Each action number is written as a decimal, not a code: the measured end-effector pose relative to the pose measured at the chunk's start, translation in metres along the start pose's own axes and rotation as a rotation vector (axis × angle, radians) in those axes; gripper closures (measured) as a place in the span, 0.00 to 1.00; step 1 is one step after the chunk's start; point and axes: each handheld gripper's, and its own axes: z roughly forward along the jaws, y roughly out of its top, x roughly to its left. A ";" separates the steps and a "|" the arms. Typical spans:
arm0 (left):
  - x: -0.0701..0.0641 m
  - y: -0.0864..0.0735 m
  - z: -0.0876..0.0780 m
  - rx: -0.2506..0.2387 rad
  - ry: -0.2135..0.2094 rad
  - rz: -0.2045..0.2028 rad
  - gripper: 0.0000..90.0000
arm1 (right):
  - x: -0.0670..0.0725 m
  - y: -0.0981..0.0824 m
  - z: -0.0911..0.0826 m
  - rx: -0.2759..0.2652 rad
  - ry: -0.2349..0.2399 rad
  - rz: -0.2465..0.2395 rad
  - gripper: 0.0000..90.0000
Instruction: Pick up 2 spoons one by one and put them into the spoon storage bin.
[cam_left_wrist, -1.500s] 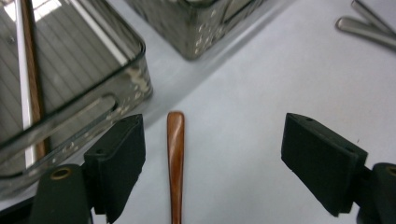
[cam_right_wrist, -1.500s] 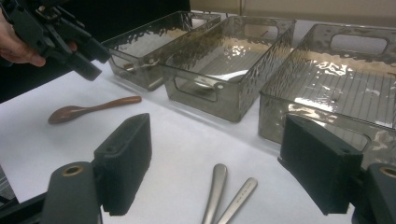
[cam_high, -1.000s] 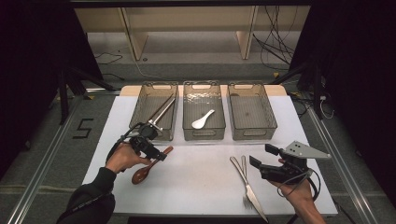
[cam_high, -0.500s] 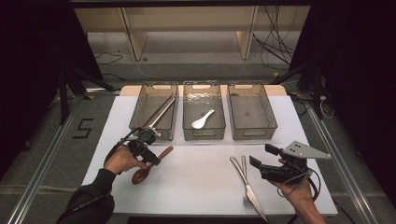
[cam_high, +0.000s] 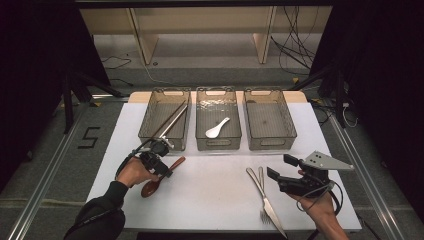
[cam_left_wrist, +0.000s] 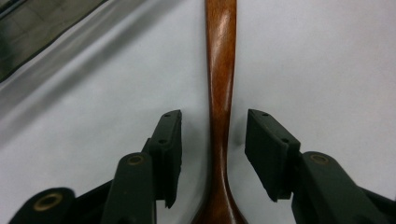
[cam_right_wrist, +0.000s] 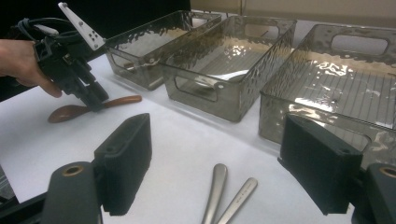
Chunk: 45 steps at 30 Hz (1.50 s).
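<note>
A brown wooden spoon lies on the white table at the front left. My left gripper is lowered over its handle. Its jaws have just been closing and stand on either side of the handle, with a small gap at each pad, so it is still open. From the right gripper view, the left gripper sits on the spoon. My right gripper hovers open at the front right with nothing between its jaws. A metal knife and fork lie just left of it.
Three clear plastic trays stand in a row at the back. The left tray holds long utensils, the middle tray a white spoon, and the right tray nothing. The table edge runs close to both hands.
My left gripper has sunk onto the wooden spoon's handle and its jaws have narrowed around it. The right gripper and the cutlery have stayed put.
</note>
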 end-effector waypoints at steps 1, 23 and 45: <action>0.000 0.000 0.000 0.000 -0.001 0.003 0.64 | 0.000 0.000 0.000 0.000 0.001 0.001 0.29; -0.006 0.002 0.002 -0.009 0.037 0.064 0.82 | 0.000 0.000 0.000 -0.002 0.001 -0.005 0.29; -0.005 0.001 0.001 -0.027 -0.003 0.085 0.88 | 0.000 0.000 -0.001 0.000 0.000 0.000 0.29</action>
